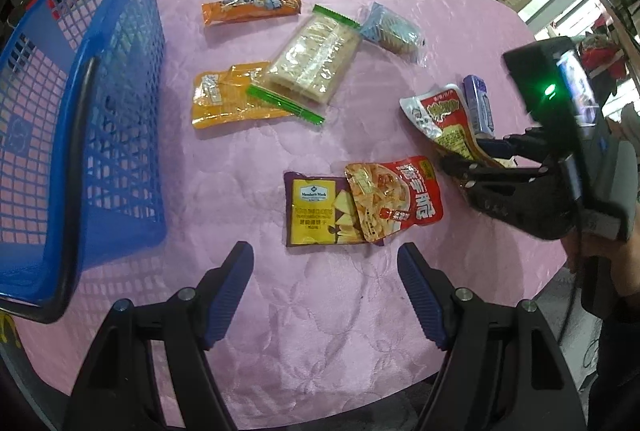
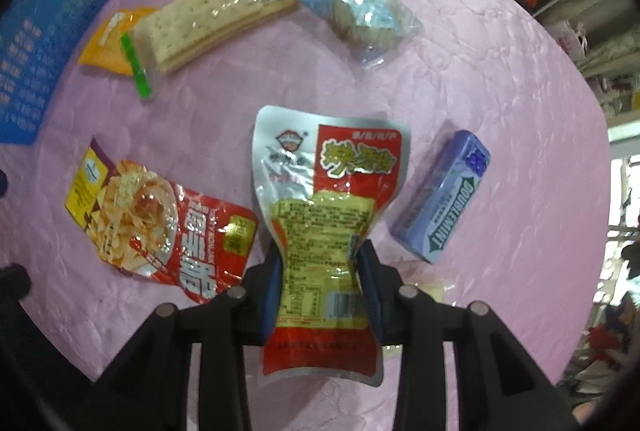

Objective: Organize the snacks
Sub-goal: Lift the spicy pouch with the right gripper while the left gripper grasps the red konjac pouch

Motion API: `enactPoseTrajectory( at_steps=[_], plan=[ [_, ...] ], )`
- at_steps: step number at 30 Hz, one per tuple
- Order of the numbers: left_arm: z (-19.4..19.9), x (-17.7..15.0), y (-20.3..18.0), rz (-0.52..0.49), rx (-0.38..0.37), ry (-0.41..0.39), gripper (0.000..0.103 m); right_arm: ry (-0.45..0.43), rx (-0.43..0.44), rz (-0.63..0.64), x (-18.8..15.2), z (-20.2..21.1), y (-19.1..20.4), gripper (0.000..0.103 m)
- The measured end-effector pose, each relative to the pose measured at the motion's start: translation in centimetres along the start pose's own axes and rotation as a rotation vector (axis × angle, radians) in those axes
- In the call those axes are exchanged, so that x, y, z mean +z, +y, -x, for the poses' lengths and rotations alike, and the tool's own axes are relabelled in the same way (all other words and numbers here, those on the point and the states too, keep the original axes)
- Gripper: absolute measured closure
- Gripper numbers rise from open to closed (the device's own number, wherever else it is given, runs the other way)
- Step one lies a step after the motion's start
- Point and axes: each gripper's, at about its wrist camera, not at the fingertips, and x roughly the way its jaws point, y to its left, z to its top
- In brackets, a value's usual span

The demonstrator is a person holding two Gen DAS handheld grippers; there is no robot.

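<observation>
While pinched at its narrowed waist between the blue pads, red-and-silver snack pouch (image 2: 328,207) pointed away from the right gripper (image 2: 320,283), printed face up, over the pink tablecloth (image 2: 500,71). Jaws drawn in close, pads pressing both side edges of the pouch so that it buckled inward. Just right of the pouch, a blue Doublemint gum pack (image 2: 442,197), lying flat, apart from it. To the left, a red noodle-snack packet (image 2: 168,231), overlapping a purple-and-yellow cracker bag (image 1: 316,211). Farther off, a long clear pack of crackers with green ends (image 2: 212,19), lying across one corner of an orange-yellow packet (image 1: 228,95); beside its far end, a light-blue wrapped biscuit pack (image 2: 360,11); beyond, an orange stick-shaped packet (image 1: 252,7). At the table's left edge, blue plastic basket (image 1: 84,103) with a black handle, no snacks seen inside. Left gripper (image 1: 326,291) held above bare cloth near the cracker bag, jaws wide apart, nothing between them.
</observation>
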Motion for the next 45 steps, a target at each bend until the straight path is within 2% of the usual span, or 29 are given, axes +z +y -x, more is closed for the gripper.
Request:
enactPoseTrajectory(
  at_steps=[2, 10, 11, 19, 23, 28, 31, 39, 42, 43, 45],
  plan=[
    [0.2, 0.0, -0.5, -0.021, 0.006, -0.007, 0.031, -0.030, 0.077, -0.051, -1.0, 0.9, -1.8, 0.065],
    [1.4, 0.6, -3.2, -0.114, 0.009, -0.046, 0.031, -0.141, 0.244, -0.149, -3.4, 6.3, -6.7, 0.065],
    [1.5, 0.6, -3.8, -0.137, 0.014, -0.051, 0.031, -0.144, 0.246, -0.152, -3.1, 7.5, -7.2, 0.065],
    [1.8, 0.7, -7.4, -0.382, 0.057, -0.099, 0.031, -0.198, 0.245, -0.177, -6.6, 12.4, -9.5, 0.064],
    [1.5, 1.1, -8.8, -0.481, 0.069, -0.123, 0.031, -0.216, 0.242, -0.169, -7.3, 12.2, -9.2, 0.063],
    [-0.9, 1.2, -10.2, -0.669, 0.188, -0.087, 0.030, -0.212, 0.275, -0.175, -8.1, 11.0, -9.5, 0.063],
    [-2.7, 1.0, -10.6, -0.766, 0.223, -0.054, 0.031, -0.214, 0.297, -0.179, -8.3, 10.4, -9.7, 0.063],
    [-7.4, 1.7, -11.0, -0.876, 0.178, 0.057, 0.030, -0.184, 0.359, -0.183, -7.4, 7.4, -9.2, 0.063],
    [-8.7, 1.8, -11.4, -0.932, 0.204, 0.075, 0.030, -0.180, 0.377, -0.201, -7.2, 6.6, -9.4, 0.063],
    [-9.2, 2.0, -11.4, -0.945, 0.215, 0.080, 0.025, -0.176, 0.382, -0.213, -7.1, 6.3, -9.6, 0.063],
    [-9.5, 2.9, -11.3, -0.937, 0.199, 0.063, 0.024, -0.170, 0.399, -0.231, -7.1, 5.8, -9.9, 0.062]
  ],
)
